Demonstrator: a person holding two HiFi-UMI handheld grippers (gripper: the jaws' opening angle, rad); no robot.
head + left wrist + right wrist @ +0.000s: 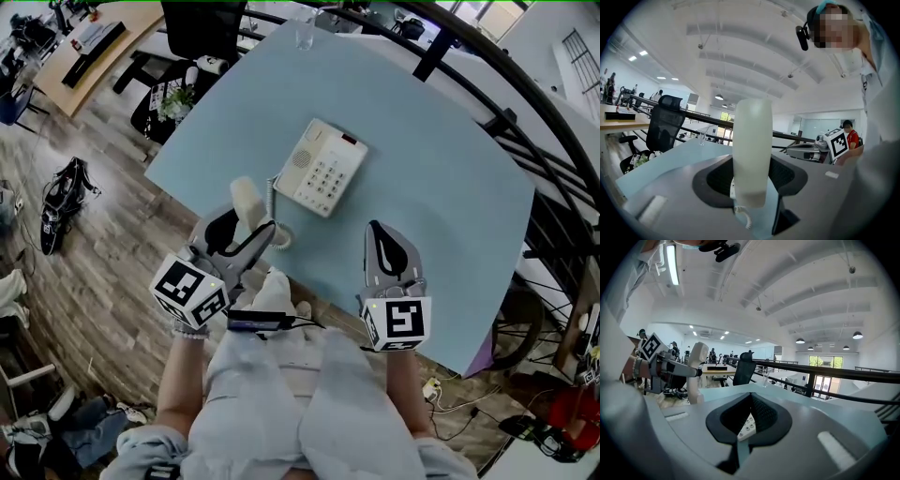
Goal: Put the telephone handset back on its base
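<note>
The cream telephone base (323, 169) with its keypad lies mid-table on the light blue table (441, 187), its cradle empty. My left gripper (249, 221) is shut on the cream handset (246, 200), holding it upright near the table's near-left edge, left of the base. In the left gripper view the handset (752, 150) stands between the jaws with the coiled cord (744, 218) hanging below. The cord (277, 211) runs from the handset to the base. My right gripper (376, 231) is shut and empty, hovering near the base's right side; the keypad (746, 426) shows past its closed jaws.
A drinking glass (304, 36) stands at the table's far edge. A black office chair (202, 23) sits beyond it. A dark railing (525, 141) runs along the right side. A black bag (64, 197) lies on the wooden floor at left.
</note>
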